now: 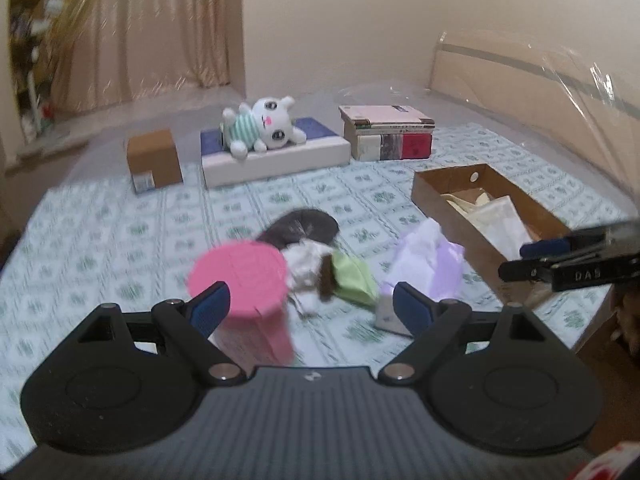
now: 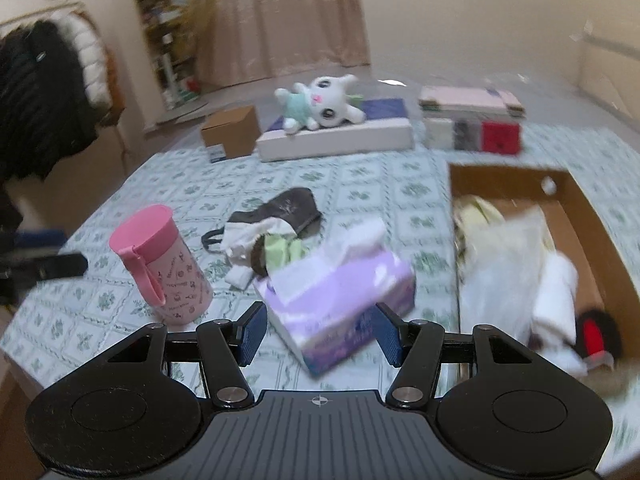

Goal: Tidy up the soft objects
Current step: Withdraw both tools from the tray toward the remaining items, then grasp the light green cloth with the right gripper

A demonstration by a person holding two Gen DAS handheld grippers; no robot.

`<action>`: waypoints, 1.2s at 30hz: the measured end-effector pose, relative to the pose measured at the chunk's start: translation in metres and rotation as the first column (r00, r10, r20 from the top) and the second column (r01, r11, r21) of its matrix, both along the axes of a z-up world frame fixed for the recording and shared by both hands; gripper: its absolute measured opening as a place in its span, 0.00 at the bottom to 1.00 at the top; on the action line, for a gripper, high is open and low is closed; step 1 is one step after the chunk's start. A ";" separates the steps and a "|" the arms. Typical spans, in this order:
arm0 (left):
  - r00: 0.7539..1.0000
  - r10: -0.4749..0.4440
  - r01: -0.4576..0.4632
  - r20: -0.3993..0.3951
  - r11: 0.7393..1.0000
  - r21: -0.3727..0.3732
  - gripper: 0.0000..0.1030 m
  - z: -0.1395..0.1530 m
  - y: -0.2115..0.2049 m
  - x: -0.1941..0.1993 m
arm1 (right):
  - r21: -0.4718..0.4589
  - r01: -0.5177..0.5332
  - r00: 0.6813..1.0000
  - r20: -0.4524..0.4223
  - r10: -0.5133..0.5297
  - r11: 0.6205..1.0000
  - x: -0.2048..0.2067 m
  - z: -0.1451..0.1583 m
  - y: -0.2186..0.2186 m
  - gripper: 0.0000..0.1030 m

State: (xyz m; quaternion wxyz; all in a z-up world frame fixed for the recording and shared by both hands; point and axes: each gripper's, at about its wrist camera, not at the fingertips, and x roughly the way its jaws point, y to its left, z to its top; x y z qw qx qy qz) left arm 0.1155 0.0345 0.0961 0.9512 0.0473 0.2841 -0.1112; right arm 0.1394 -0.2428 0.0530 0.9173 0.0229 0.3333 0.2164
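Right wrist only — coats (image 2: 48, 92) (blurred); both grippers, left gripper (image 1: 310, 306) and right gripper (image 2: 320, 334), released, empty.

We find open bedspread (image 2: 360, 168) between the front clutter and the far boxes. The pink cup (image 2: 168, 264), tissue box (image 2: 340, 292) and cardboard tray (image 2: 576, 216) crowd the near edge.

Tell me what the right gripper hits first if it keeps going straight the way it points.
Most likely the purple tissue box. It lies directly ahead of the open right gripper, between the lines of its fingers. The picture is blurred, so how close it is stays unclear.
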 end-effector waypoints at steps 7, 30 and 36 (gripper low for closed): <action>0.998 -0.057 0.056 0.014 0.996 0.070 0.84 0.023 0.034 0.049 | -0.094 -0.126 0.991 0.032 0.130 0.987 0.043 0.007 0.023 0.56; 0.926 -0.322 0.353 -0.197 0.924 0.150 0.82 0.006 0.059 0.214 | -0.321 -0.540 0.837 -0.309 0.452 0.779 0.183 -0.044 0.122 0.56; 0.882 -0.386 0.436 -0.269 0.885 0.161 0.82 -0.015 0.053 0.245 | -0.364 -0.621 0.766 -0.467 0.441 0.694 0.216 -0.084 0.154 0.56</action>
